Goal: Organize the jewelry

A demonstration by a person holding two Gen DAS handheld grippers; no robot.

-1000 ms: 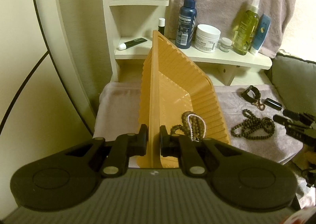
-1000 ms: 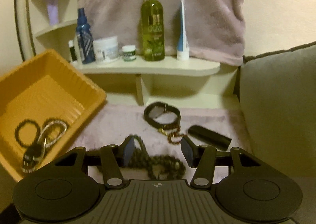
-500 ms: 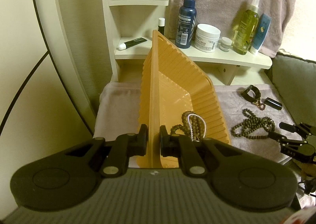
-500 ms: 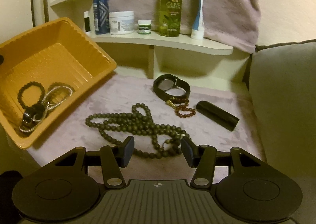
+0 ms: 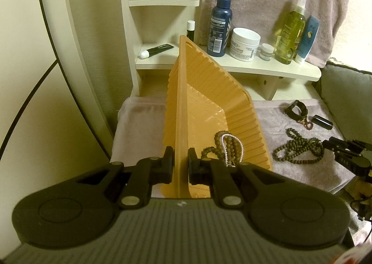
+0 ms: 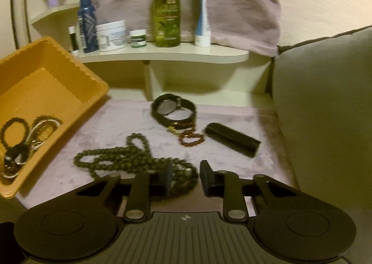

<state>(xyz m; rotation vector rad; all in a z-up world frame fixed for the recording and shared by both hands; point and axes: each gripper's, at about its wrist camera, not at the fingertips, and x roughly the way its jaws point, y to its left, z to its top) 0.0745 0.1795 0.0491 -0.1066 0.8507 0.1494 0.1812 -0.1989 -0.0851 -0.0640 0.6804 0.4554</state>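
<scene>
My left gripper (image 5: 181, 166) is shut on the near rim of the orange tray (image 5: 204, 91) and holds it tilted up. Bead bracelets and a pearl strand (image 5: 226, 145) lie in its low corner; they also show in the right wrist view (image 6: 25, 138). My right gripper (image 6: 185, 176) is open, its fingers astride the near end of a long dark bead necklace (image 6: 130, 159) on the mauve towel (image 6: 116, 119). A black watch (image 6: 173, 109), a small amber bracelet (image 6: 190, 138) and a black tube (image 6: 232, 139) lie beyond. The right gripper also shows in the left wrist view (image 5: 341, 147).
A cream shelf (image 6: 162, 54) at the back holds a blue spray bottle (image 5: 219, 24), a white jar (image 5: 245, 44), a green oil bottle (image 6: 167, 5) and a blue tube (image 6: 202, 12). A grey cushion (image 6: 325, 101) bounds the right side. A round mirror frame (image 5: 65, 59) stands left.
My right gripper has moved forward and down onto the near end of the necklace and its fingers have narrowed. The left gripper and tray have not moved.
</scene>
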